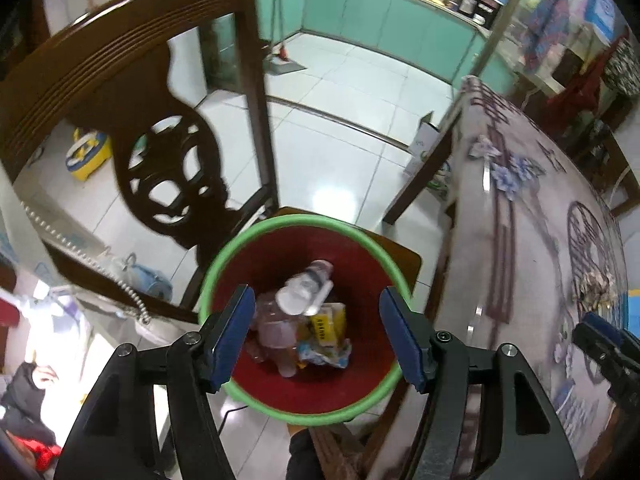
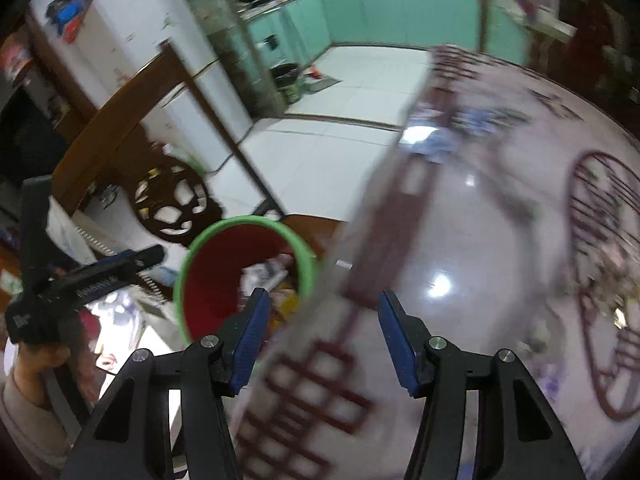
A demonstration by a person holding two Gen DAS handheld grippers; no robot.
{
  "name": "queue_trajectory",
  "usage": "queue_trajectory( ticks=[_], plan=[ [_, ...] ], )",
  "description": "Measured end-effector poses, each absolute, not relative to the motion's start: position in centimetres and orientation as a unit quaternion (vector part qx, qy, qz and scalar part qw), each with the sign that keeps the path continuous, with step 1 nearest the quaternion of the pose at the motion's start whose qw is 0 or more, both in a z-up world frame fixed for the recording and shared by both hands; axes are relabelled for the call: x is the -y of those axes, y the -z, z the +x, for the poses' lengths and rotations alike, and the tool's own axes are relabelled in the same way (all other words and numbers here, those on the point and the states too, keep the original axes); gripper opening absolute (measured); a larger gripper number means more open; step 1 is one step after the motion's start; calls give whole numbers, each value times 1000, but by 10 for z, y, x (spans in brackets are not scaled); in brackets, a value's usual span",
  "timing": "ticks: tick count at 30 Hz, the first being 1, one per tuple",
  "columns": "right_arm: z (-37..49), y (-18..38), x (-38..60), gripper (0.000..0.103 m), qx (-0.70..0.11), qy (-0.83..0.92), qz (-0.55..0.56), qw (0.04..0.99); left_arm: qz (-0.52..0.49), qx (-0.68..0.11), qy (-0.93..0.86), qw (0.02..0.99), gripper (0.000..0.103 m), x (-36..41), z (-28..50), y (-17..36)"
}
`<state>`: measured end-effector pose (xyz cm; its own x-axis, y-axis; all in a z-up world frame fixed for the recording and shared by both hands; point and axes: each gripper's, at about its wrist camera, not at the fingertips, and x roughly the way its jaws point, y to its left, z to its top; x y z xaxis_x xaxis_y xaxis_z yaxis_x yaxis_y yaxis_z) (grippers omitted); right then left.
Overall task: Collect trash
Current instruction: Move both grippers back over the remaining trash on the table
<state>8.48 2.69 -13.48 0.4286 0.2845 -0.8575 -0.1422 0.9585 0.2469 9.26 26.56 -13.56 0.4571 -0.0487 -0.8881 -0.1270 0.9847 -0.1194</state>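
So the left gripper hangs right over the red bin, fingers spread wide with nothing between them. A clear bottle sits on top of the wrappers inside, so I'd guess that's a drop spot. The bin sits on the chair tucked just beside the table's left edge, handy for both arms. The right gripper is also spread and empty, above that edge. Crumpled paper is still lying near the table's right side, with bare tabletop between.
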Motion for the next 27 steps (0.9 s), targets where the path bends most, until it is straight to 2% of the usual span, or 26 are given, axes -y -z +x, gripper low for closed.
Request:
queue_trajectory(
  ticks=[9,13,19,21,22,23,27],
  plan=[
    [61,132,155,55,-502,30,74,861,-56,-522,51,850,69,-168,97,125],
    [73,155,228,55,-520,81,62,848,-37,-525,87,846,70,-113,88,124],
    [113,193,289,55,-547,62,79,831,-16,-533,129,836,70,-33,78,126],
    [126,210,295,44,-575,58,59,814,-14,-533,139,834,70,-6,77,123],
    [129,218,296,27,-585,52,57,808,-14,-533,142,834,70,2,77,121],
    [132,225,301,13,-586,38,70,807,-13,-532,148,834,70,16,78,120],
    [130,214,324,4,-554,10,114,824,-6,-527,168,833,70,56,85,115]
  ],
)
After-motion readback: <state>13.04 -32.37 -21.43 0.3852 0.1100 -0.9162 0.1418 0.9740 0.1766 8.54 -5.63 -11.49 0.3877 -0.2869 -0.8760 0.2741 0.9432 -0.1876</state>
